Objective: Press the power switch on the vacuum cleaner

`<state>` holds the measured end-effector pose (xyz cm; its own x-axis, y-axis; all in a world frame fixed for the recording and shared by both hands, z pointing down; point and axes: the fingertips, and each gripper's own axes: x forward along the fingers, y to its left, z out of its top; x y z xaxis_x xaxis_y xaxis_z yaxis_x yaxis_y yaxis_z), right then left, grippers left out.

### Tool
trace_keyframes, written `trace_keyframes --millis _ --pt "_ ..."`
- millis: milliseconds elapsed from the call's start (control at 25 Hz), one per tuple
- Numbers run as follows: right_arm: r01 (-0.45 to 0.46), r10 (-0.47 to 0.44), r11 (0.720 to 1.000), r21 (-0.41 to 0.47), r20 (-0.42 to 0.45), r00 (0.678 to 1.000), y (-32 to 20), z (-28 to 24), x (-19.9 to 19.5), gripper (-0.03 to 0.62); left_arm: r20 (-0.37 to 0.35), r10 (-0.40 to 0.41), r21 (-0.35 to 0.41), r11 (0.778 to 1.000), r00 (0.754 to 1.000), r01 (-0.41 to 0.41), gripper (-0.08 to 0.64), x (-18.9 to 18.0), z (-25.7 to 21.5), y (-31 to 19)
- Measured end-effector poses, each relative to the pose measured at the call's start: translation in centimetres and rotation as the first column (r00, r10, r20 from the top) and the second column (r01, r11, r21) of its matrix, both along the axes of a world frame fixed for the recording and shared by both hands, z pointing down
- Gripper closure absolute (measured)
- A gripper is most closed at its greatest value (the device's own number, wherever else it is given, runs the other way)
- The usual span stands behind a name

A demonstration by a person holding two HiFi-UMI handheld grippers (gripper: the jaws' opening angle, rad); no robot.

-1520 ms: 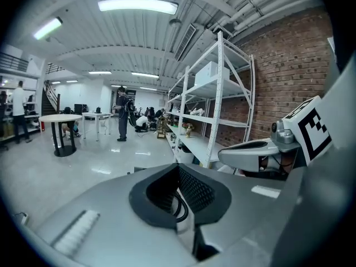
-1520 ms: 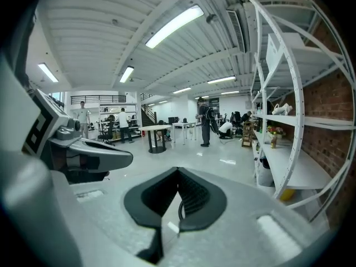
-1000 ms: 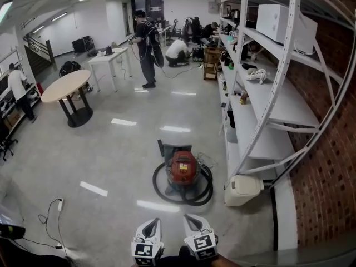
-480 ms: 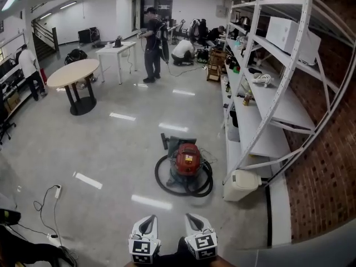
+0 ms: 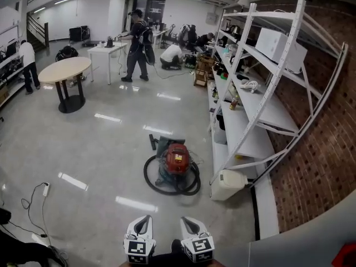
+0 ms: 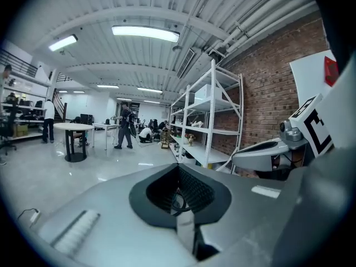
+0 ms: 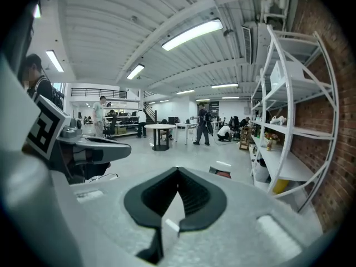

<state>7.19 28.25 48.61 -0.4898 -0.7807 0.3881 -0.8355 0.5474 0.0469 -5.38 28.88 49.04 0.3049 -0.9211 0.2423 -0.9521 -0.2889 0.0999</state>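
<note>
I am holding my left gripper [image 5: 143,222] and right gripper [image 5: 188,223] side by side at the bottom centre of the head view. Both are closed, jaws pressing together on nothing. The red vacuum cleaner [image 5: 176,161] is sitting on the floor [image 5: 100,149] in mid-frame, well apart from both, with its black hose [image 5: 167,189] coiling around it. A pale label is showing on its top, too small to read. The only other print is on the 2 marker cubes [image 5: 139,250]. The right gripper view is catching a red sliver of the vacuum cleaner just above its jaws. The left gripper view is looking instead at the white rack [image 6: 211,121] and brick wall [image 6: 267,93].
</note>
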Motion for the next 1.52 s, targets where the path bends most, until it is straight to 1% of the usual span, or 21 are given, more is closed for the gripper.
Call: trace_keyframes --millis 80,320,400,600,720,880,1040,1160,1360,1520 --pt "-0.001 0.001 1.0 -0.008 -0.004 1.0 0.6 0.3 0.1 0.6 -0.008 0.007 0.009 1.0 1.0 -0.007 0.545 0.1 -0.1 0.5" --pt "-0.004 0.004 1.0 0.01 0.02 1.0 1.2 -1.1 -0.3 0.6 -0.003 -0.014 -0.007 1.0 1.0 0.014 0.545 0.1 0.3 1.6" --pt "0.012 -0.012 1.0 0.013 0.02 1.0 1.1 -0.6 0.2 0.6 -0.009 -0.013 0.001 1.0 1.0 0.013 0.545 0.7 0.3 1.6" --pt "-0.011 0.011 1.0 0.028 0.027 1.0 0.3 -1.4 2.0 0.601 0.005 -0.023 0.009 1.0 1.0 0.023 0.545 2.2 0.1 1.3" --pt "-0.009 0.008 0.999 0.031 0.029 1.0 -0.1 -1.6 3.1 0.601 -0.006 -0.028 -0.013 1.0 1.0 0.028 0.545 3.1 -0.3 1.0" --pt "0.0 -0.002 0.999 0.035 0.036 0.999 -0.6 -1.5 4.2 0.601 0.003 -0.034 -0.031 0.999 0.999 0.034 0.545 4.0 0.2 0.7" --pt "-0.018 0.017 0.999 0.028 0.037 0.999 -0.9 -1.8 5.3 0.601 -0.005 -0.02 -0.036 0.999 1.0 0.02 0.545 5.2 0.3 0.7" --pt "0.0 -0.001 0.999 0.033 0.038 0.999 -1.2 -1.3 5.7 0.601 -0.008 -0.032 -0.038 0.999 0.999 0.032 0.545 5.4 0.5 0.5" --pt "-0.002 0.0 0.999 0.042 0.036 0.999 -1.8 -1.8 5.9 0.601 -0.001 -0.054 -0.05 0.997 0.999 0.054 0.545 5.2 0.7 0.3" --pt "0.003 -0.004 0.999 0.036 0.028 1.0 -2.0 -2.0 5.7 0.601 -0.014 -0.058 -0.044 0.997 0.998 0.057 0.545 5.1 0.5 -0.1"
